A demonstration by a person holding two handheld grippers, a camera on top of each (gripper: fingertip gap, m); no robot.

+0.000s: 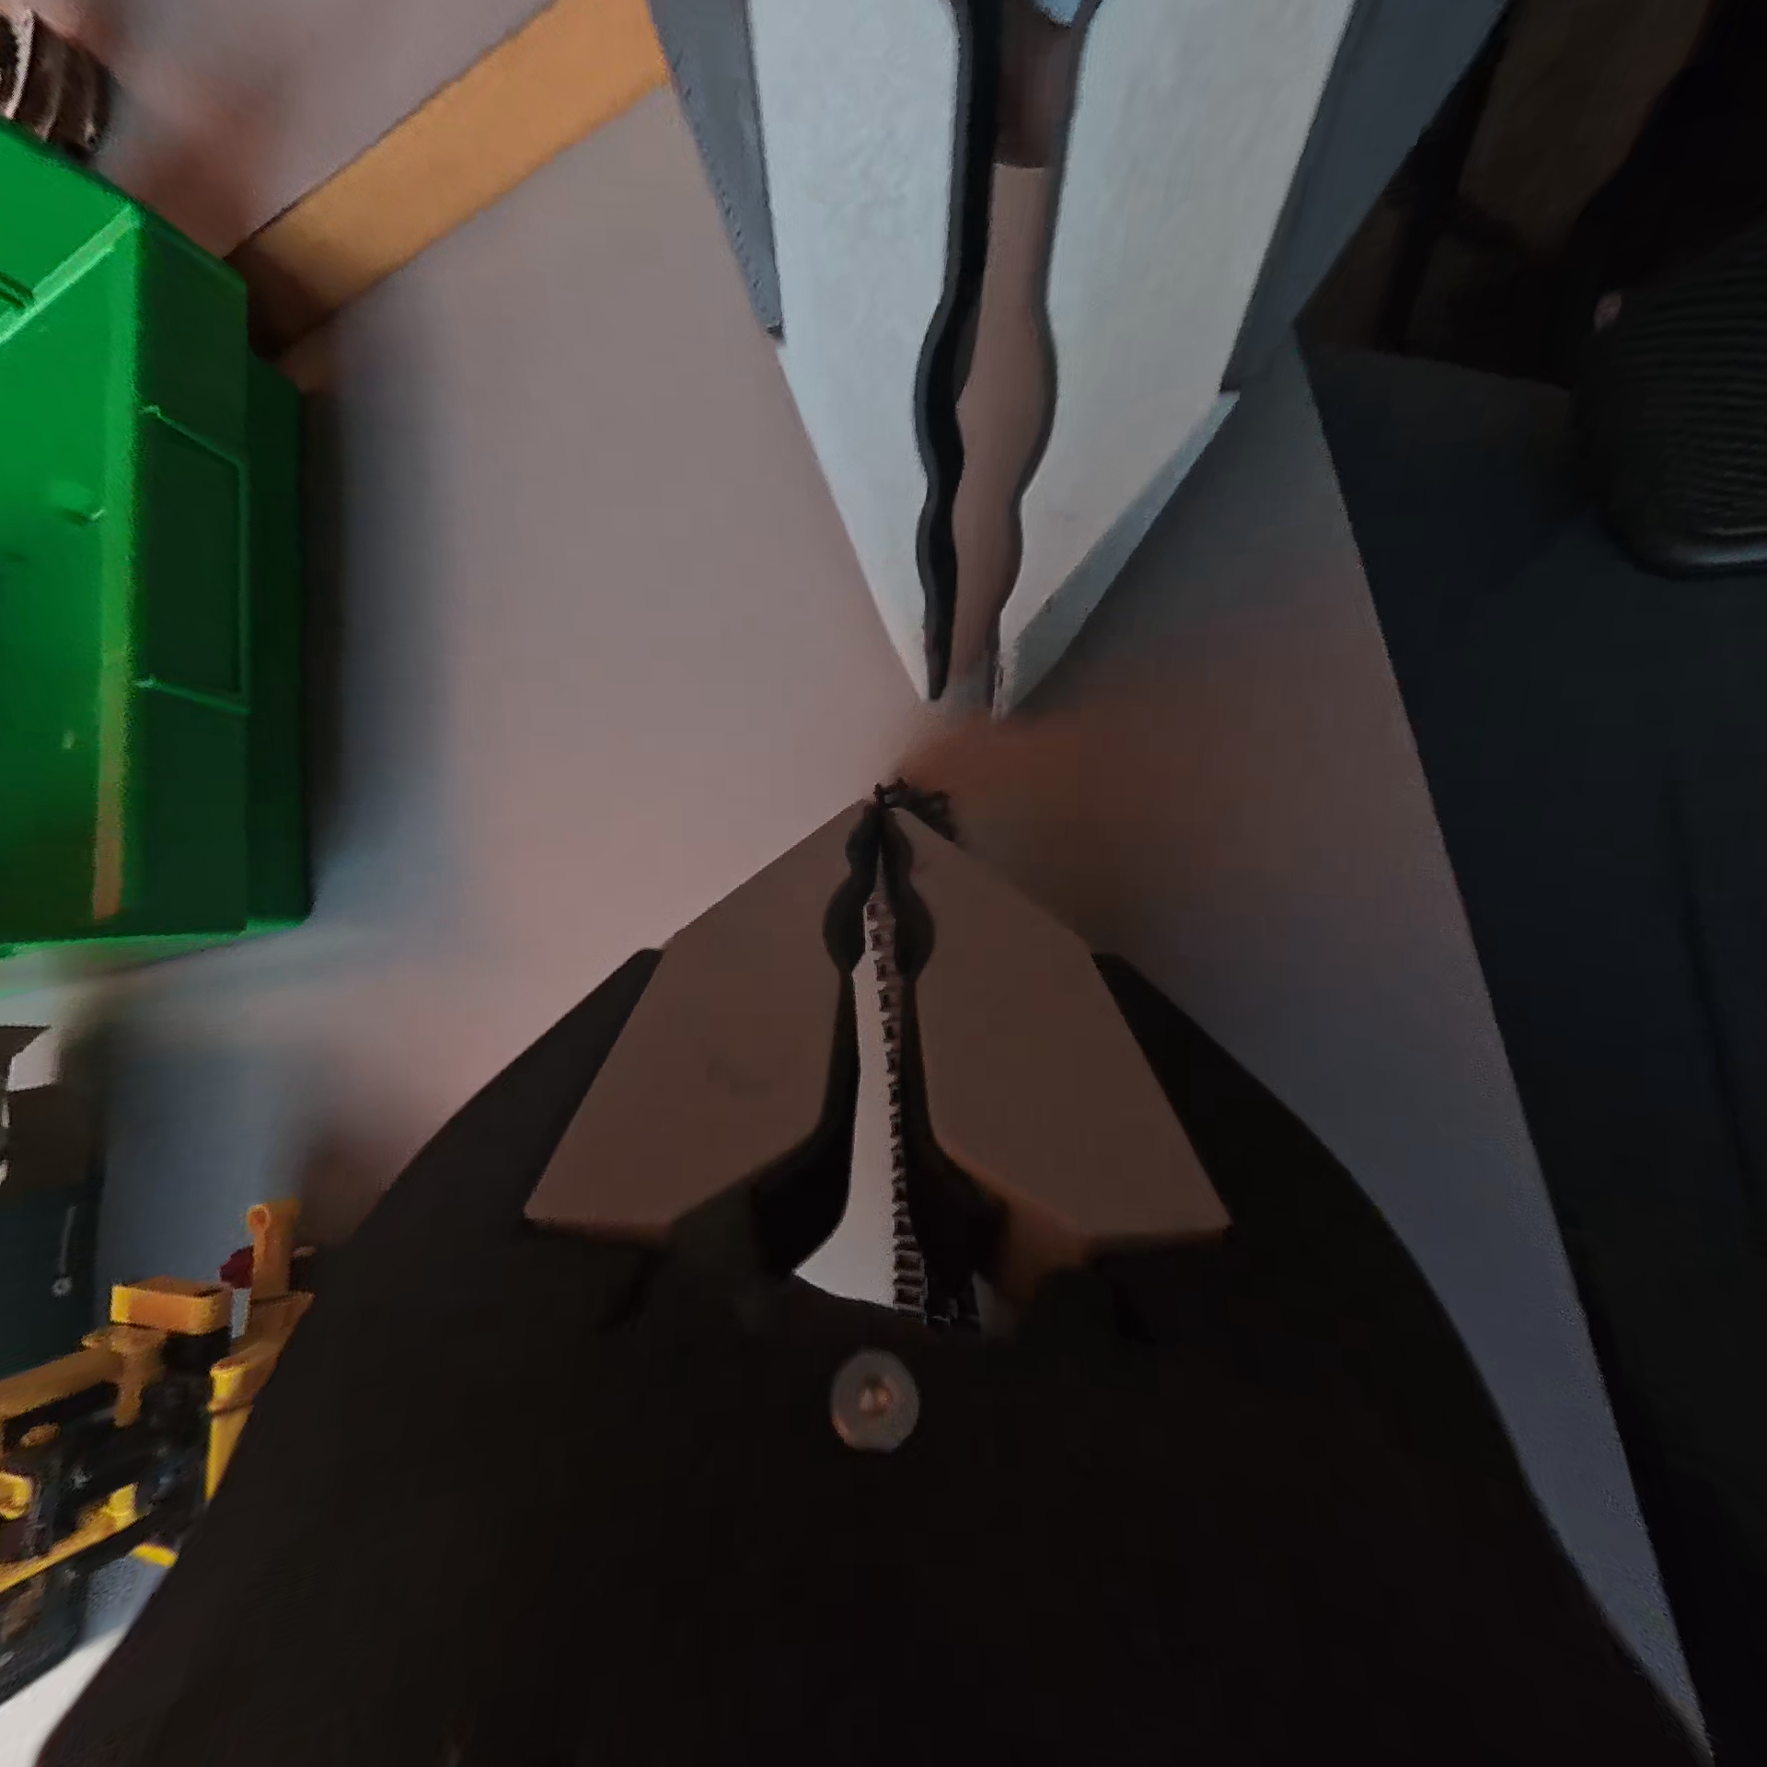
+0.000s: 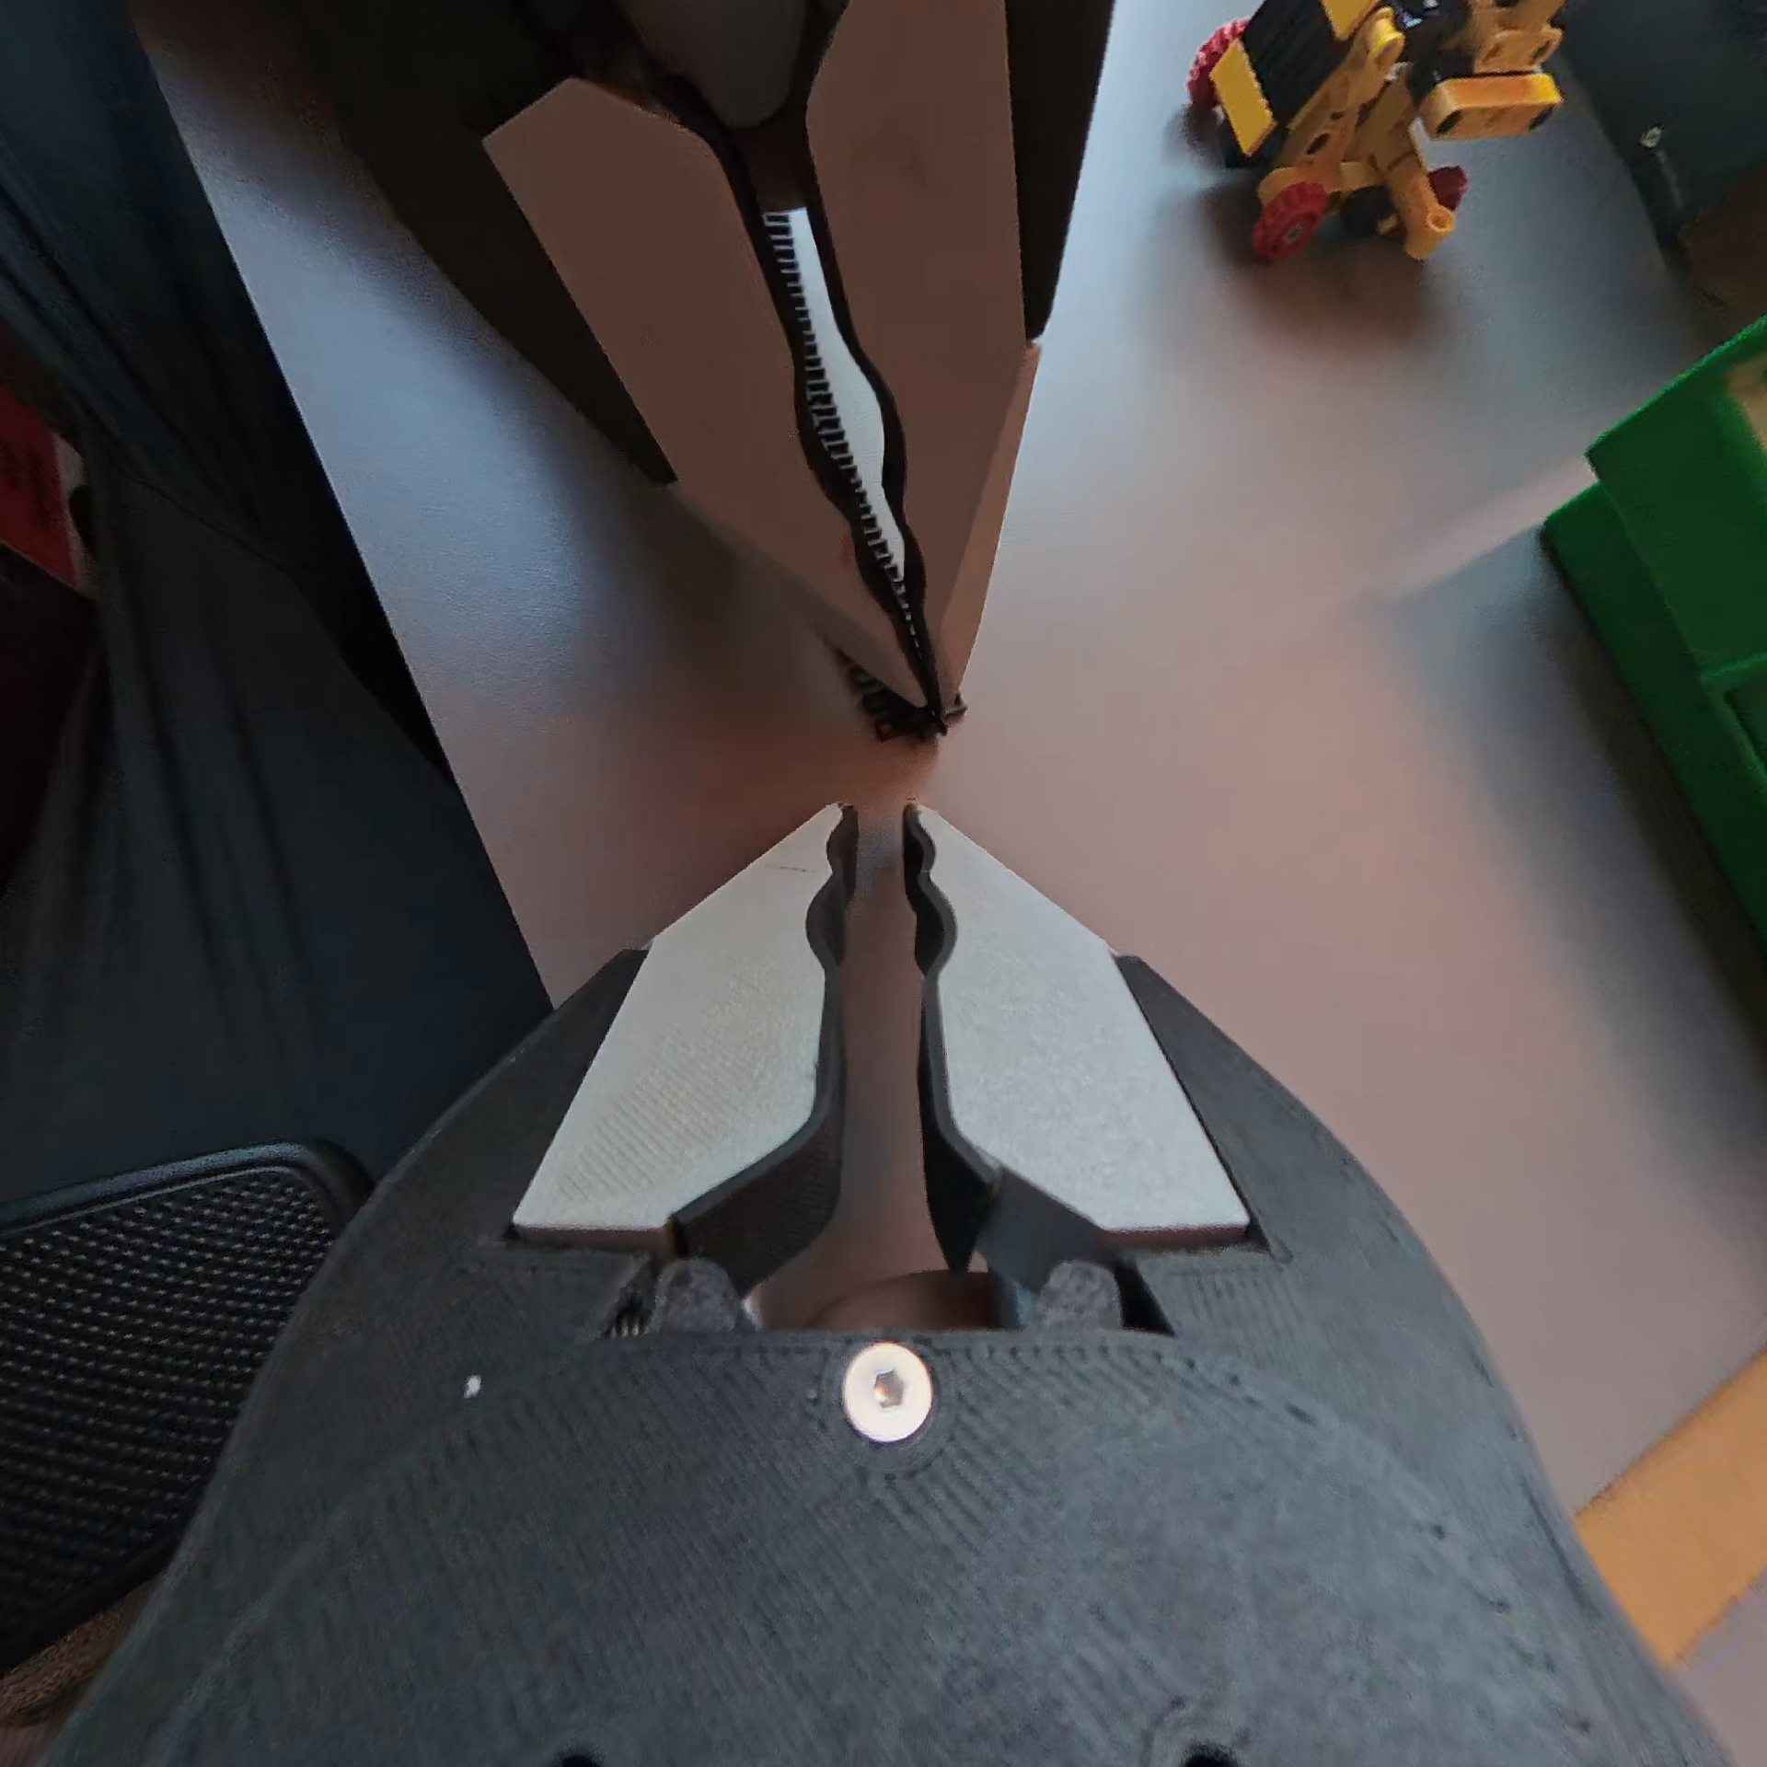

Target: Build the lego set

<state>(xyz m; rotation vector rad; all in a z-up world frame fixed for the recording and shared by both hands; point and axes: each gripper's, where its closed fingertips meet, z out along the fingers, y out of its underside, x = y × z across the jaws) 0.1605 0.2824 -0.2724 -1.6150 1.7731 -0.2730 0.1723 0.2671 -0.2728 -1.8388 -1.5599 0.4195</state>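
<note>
Black toothed strip (image 2: 865,497): a long, thin, ridged lego piece. You hold it lengthwise in the left gripper (image 1: 884,813), with its tip poking just past the fingertips, above the middle of the table (image 2: 1195,574).

Yellow lego model (image 2: 1358,124): stands far right in the right wrist view, well apart from both grippers. It already carries red wheels, black parts and a yellow frame.

Progress: judged partly built. The body looks assembled, and the strip is not yet on it. What else is missing cannot be told from these views.

Left jaws: pressed nearly together, pinching the strip along their length. The grip looks firm from both views.

Right gripper (image 2: 875,813): points tip to tip at the left one, near it but not touching.

Right jaws: spread by a narrow gap, holding nothing. The table surface shows between them.

Next step, as a judgement: you appear set to take the strip's free tip with the right jaws.

Green box (image 1: 124,574): sits at the far side of the table, untouched.

Chair (image 2: 143,1339): dark mesh, beside the near table edge.
</note>
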